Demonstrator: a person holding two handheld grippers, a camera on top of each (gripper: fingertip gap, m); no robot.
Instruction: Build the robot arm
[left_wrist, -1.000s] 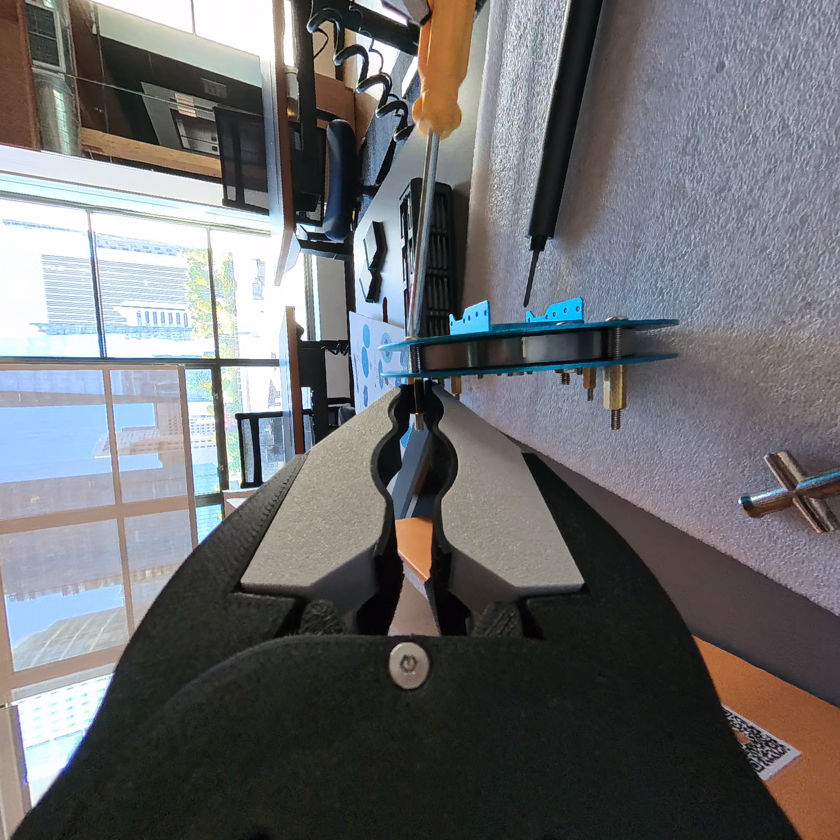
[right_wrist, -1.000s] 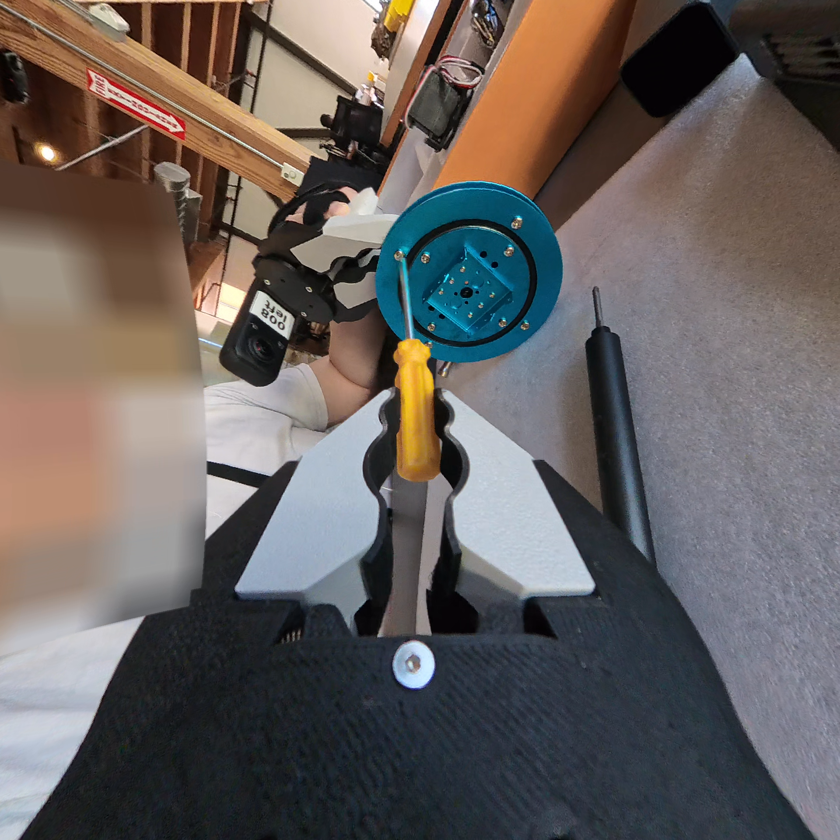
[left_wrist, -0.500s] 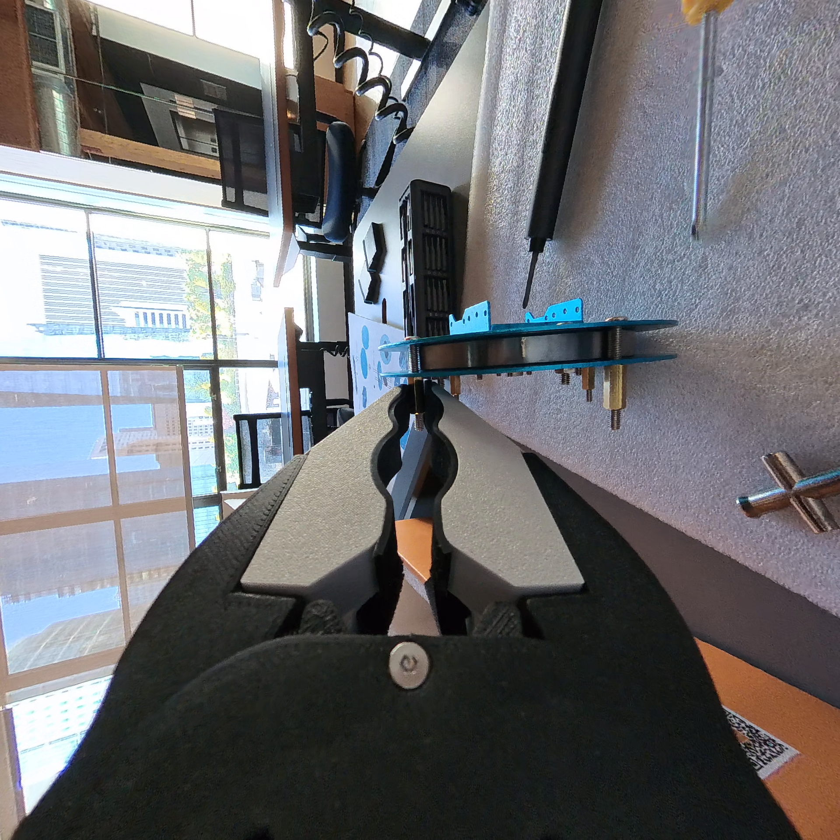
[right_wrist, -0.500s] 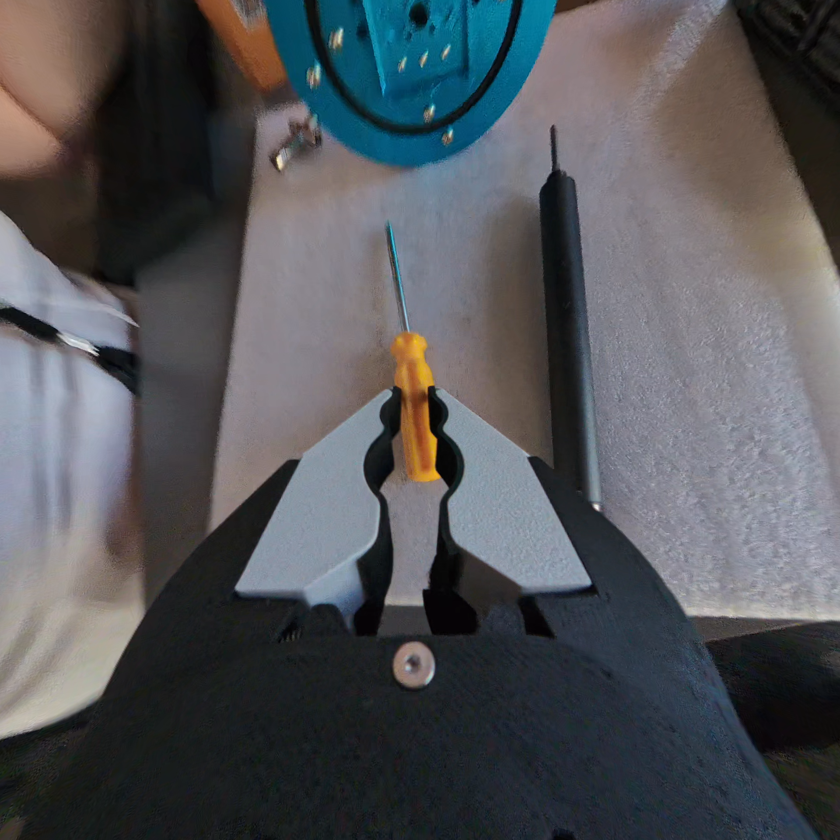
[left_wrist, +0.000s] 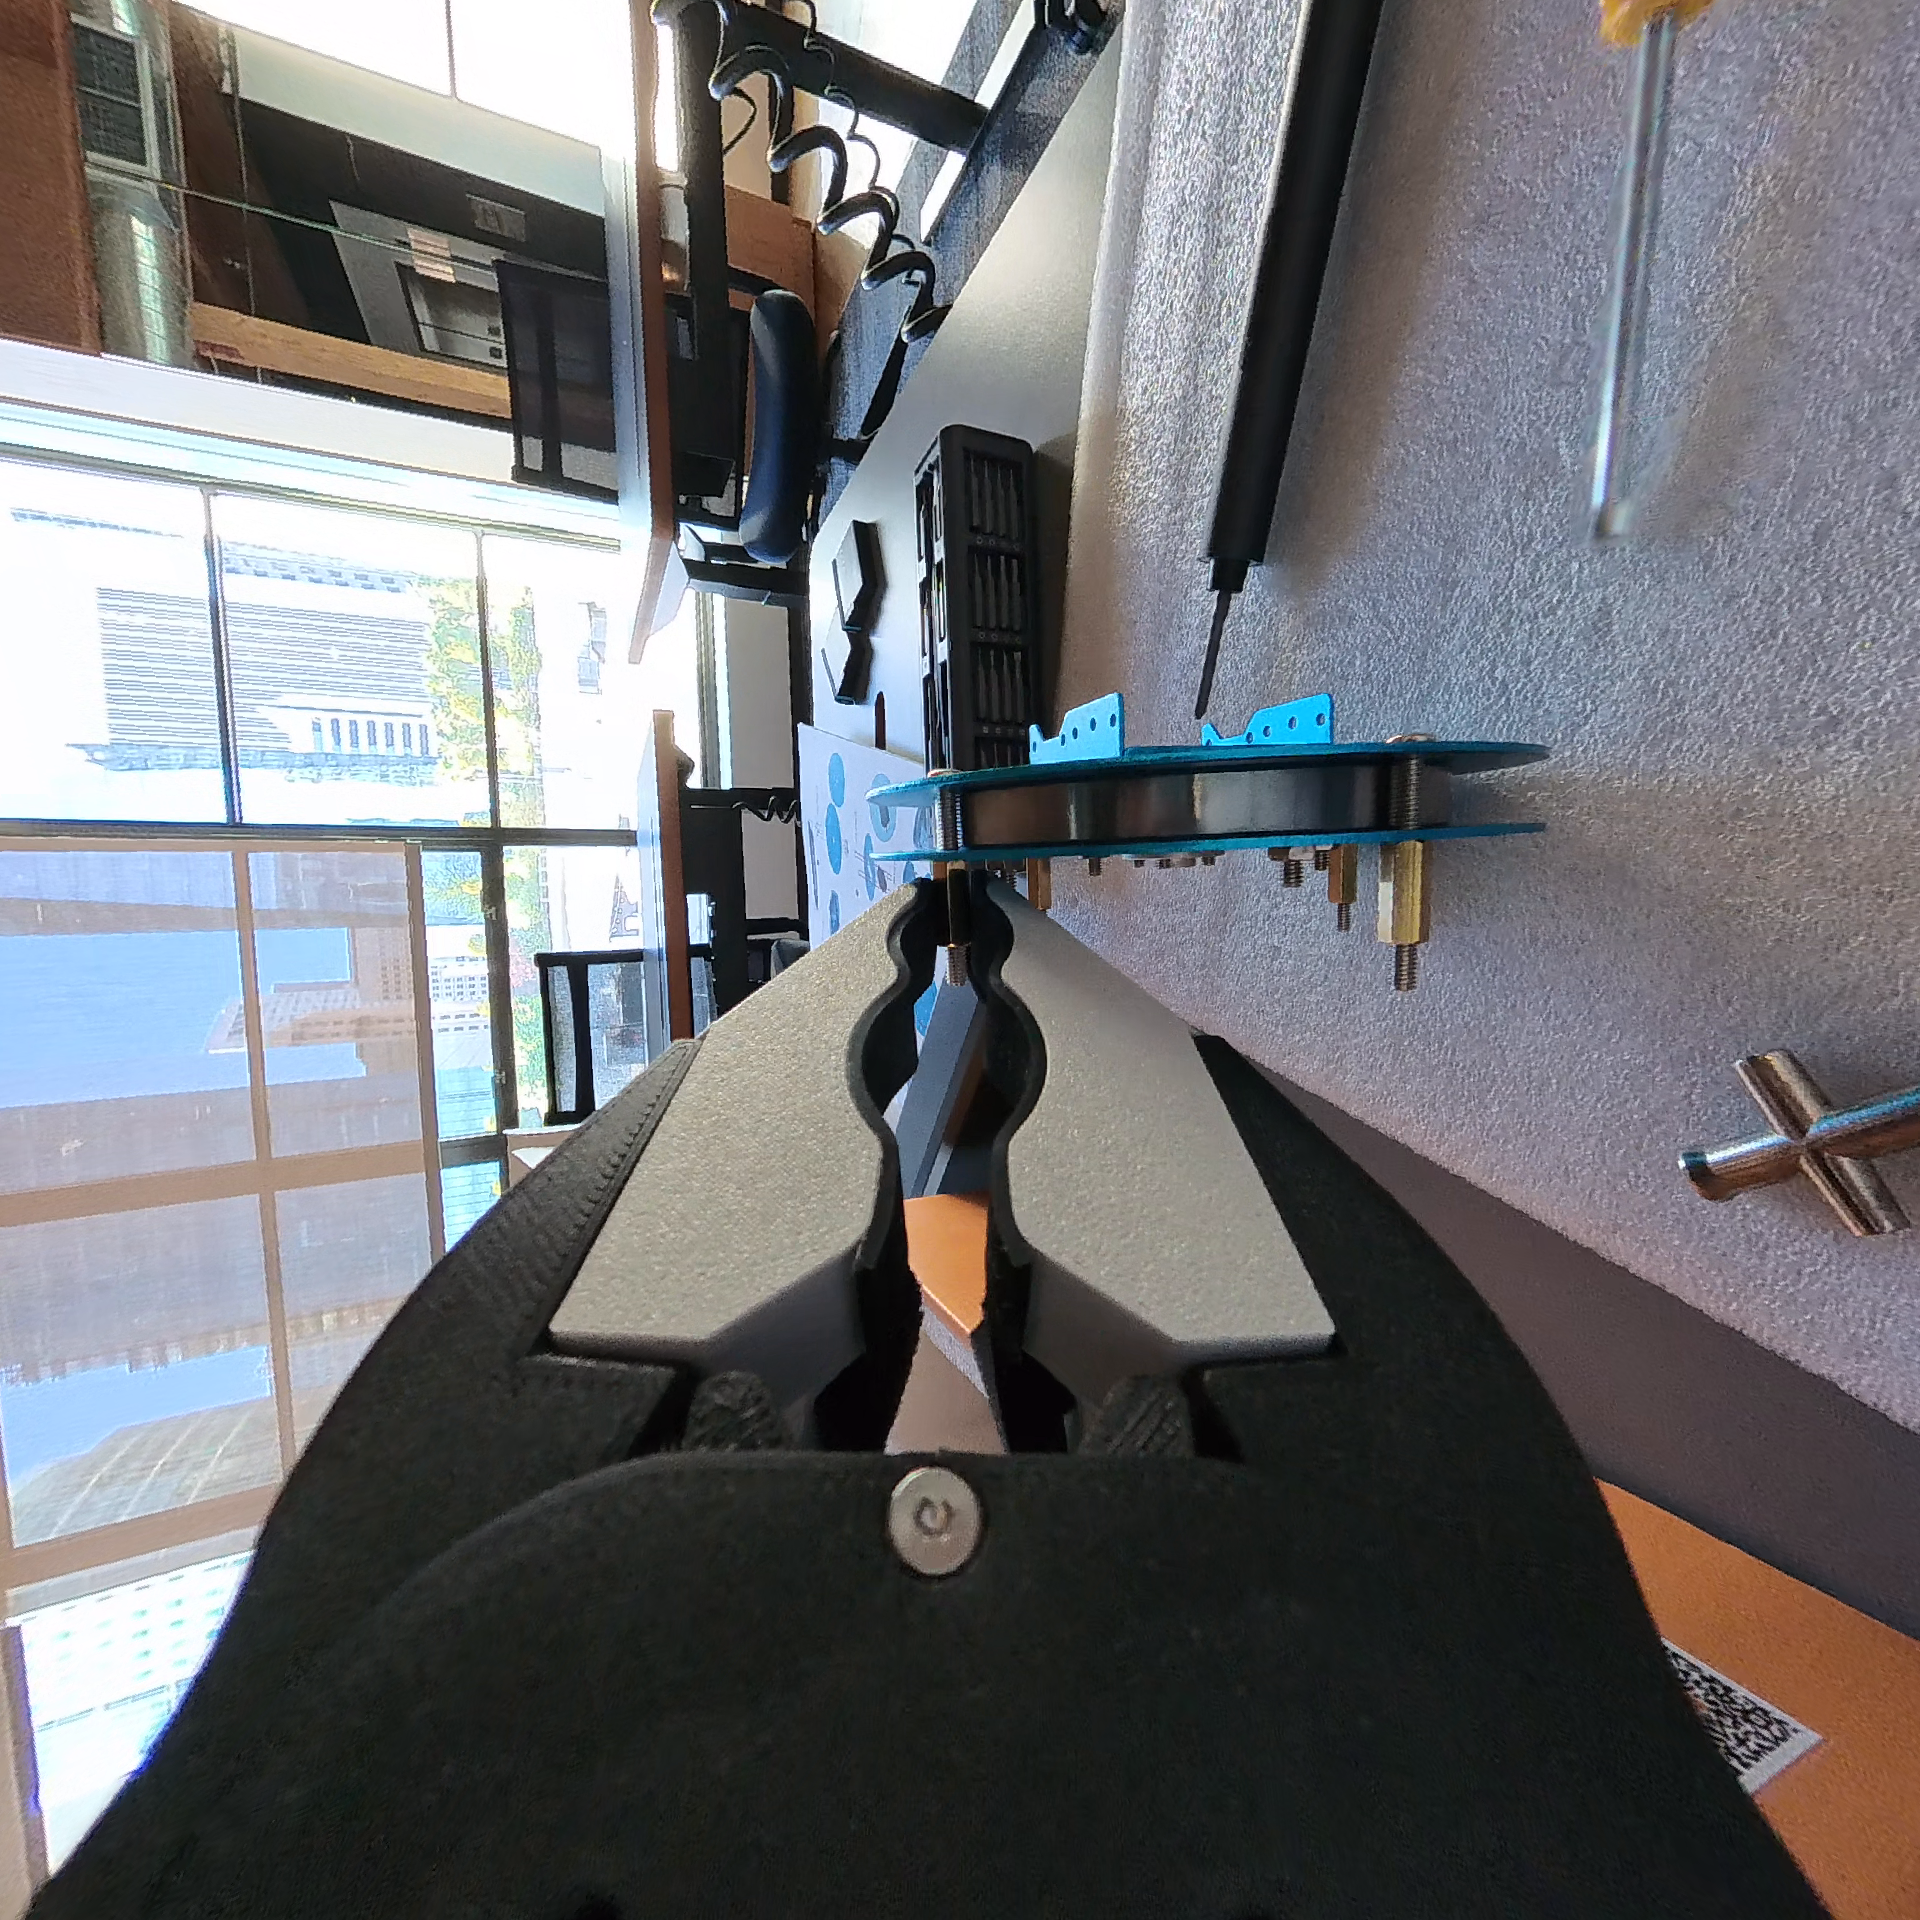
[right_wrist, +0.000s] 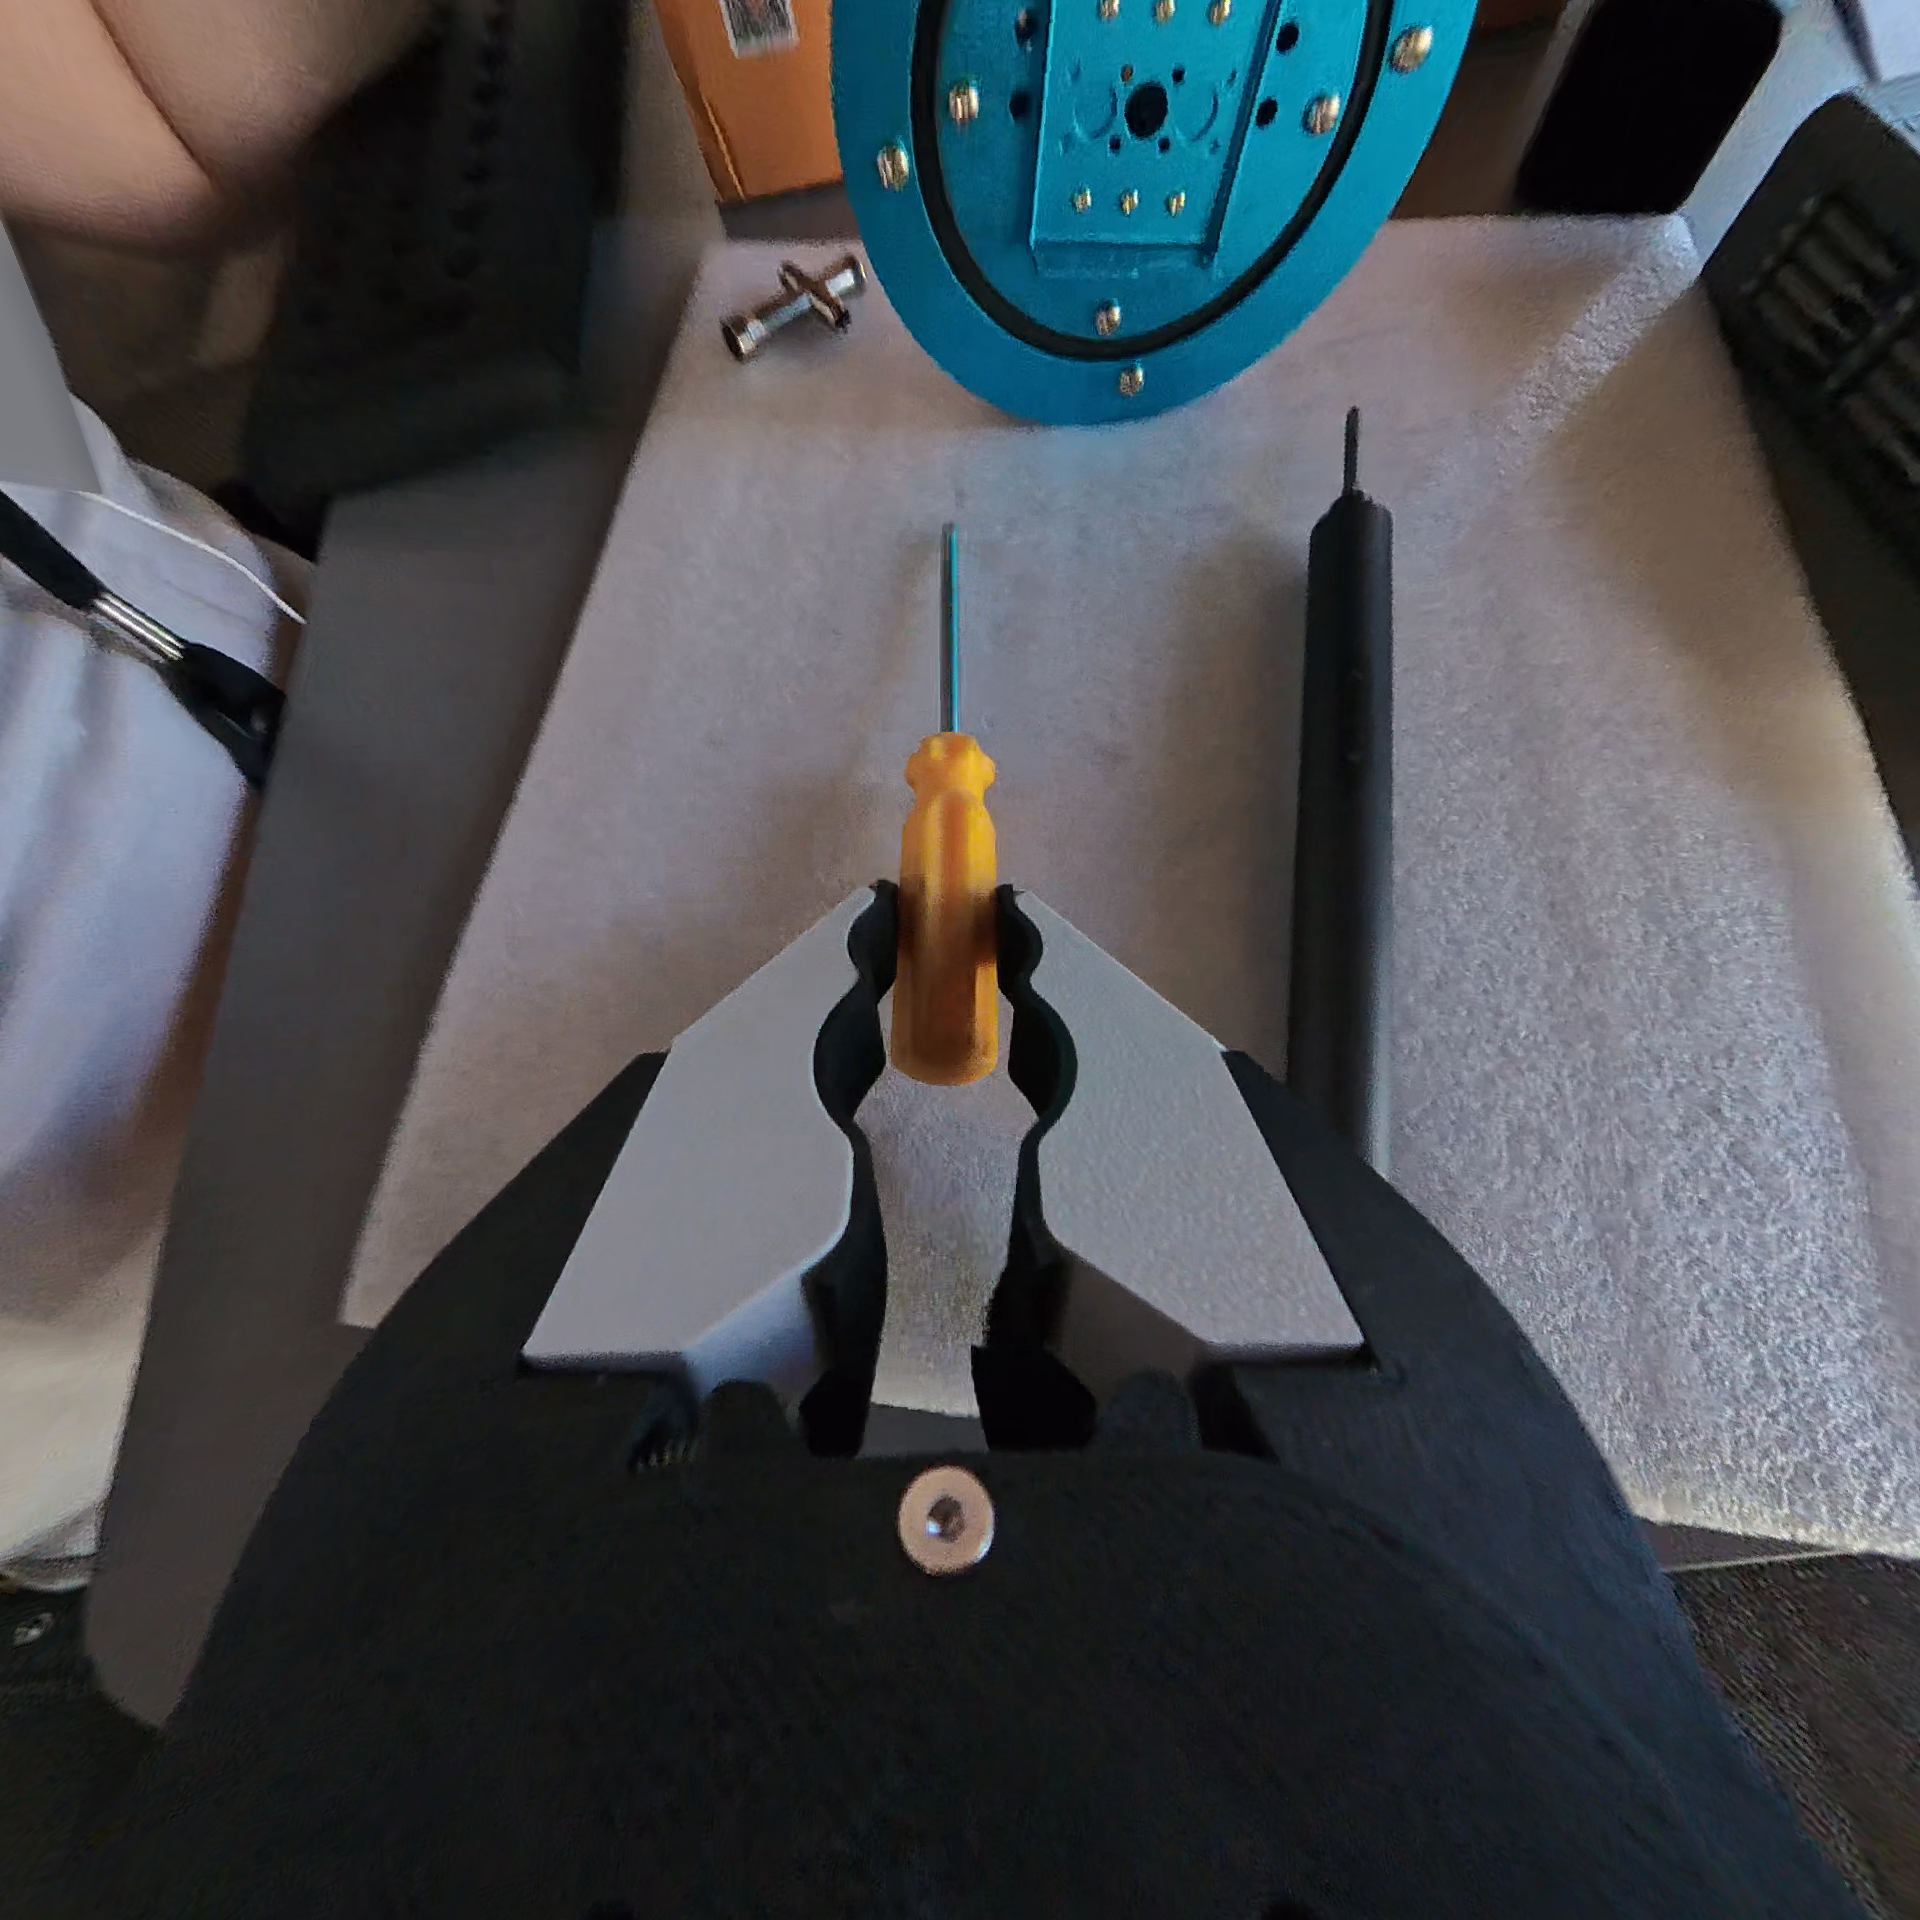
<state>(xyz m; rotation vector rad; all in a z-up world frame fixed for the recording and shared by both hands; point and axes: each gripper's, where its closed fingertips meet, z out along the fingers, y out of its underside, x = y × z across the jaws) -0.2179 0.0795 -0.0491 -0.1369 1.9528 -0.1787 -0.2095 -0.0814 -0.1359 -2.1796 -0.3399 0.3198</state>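
Note:
My left gripper (left_wrist: 956, 920) is shut on a brass standoff (left_wrist: 956, 914) at the rim of a blue two-disc assembly (left_wrist: 1195, 800) and holds it on edge over the grey foam mat (left_wrist: 1714, 675). My right gripper (right_wrist: 943, 906) is shut on the handle of a yellow screwdriver (right_wrist: 948, 810). It holds the screwdriver low over the mat (right_wrist: 1558, 831), with the tip pointing at the blue disc (right_wrist: 1143, 332) a short way off. The screwdriver's shaft (left_wrist: 1626, 312) also shows in the left wrist view.
A black screwdriver (right_wrist: 1340, 779) lies on the mat just right of the yellow one. A metal cross wrench (right_wrist: 795, 307) lies at the mat's far left corner. A black bit case (right_wrist: 1839, 312) stands at the right. A person's hand (right_wrist: 125, 104) is at the upper left. The grippers' ends are close to 20 cm from one another. The metal cross wrench (right_wrist: 795, 307) lies around 12 cm away from my left fingertips. It turns up in the left wrist view (left_wrist: 1833, 1115) as well.
My right gripper has pulled the yellow screwdriver back from the disc's rim screw and brought it down over the mat beside the black screwdriver. My left gripper has not moved.

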